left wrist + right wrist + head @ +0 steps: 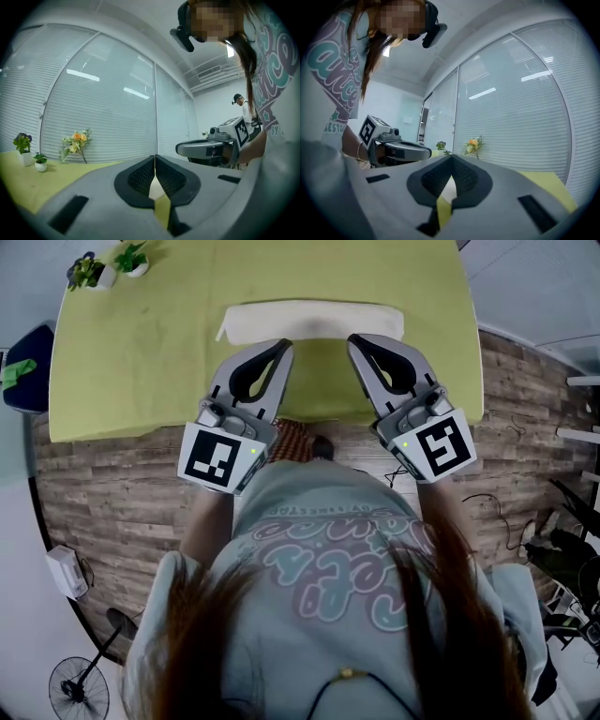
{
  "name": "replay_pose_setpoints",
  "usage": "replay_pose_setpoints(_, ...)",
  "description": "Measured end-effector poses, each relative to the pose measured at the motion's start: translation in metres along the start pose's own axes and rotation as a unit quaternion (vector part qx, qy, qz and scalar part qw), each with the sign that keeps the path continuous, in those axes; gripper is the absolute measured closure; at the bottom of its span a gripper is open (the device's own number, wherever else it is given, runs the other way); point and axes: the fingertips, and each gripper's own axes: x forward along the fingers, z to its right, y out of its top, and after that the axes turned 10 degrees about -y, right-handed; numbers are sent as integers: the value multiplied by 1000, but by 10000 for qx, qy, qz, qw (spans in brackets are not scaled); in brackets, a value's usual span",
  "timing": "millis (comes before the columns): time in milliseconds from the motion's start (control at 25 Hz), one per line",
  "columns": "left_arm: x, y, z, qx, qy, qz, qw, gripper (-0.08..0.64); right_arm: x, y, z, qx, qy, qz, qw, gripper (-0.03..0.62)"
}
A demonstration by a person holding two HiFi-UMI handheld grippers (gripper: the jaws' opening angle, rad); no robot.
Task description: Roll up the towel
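A cream towel (314, 320) lies as a long roll across the green table (141, 362), parallel to its near edge. My left gripper (284, 343) sits just in front of the roll's middle left, shut, with nothing between its jaws. My right gripper (354, 338) mirrors it at the middle right, also shut and empty. Both point level toward the towel, tips close beside its near side; I cannot tell if they touch it. In the left gripper view the jaws meet at the left gripper (155, 161), and a sliver of towel (156, 187) shows behind them. The right gripper (451, 161) shows the same.
Two small potted plants (131, 257) stand at the table's far left corner. A blue chair (23, 371) is left of the table, a floor fan (80, 688) behind me. White blinds cover the windows (93, 103). Another person (243, 110) stands far off.
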Motion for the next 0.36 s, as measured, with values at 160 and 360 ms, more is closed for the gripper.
replay_pose_setpoints(160, 0, 0, -2, 9, 50, 18, 10000, 545, -2, -2, 1, 24, -12, -48, 10000, 589)
replay_pose_setpoints(360, -2, -1, -3, -72, 108, 82, 9999, 545, -2, -1, 3, 2, -78, -37, 10000, 589)
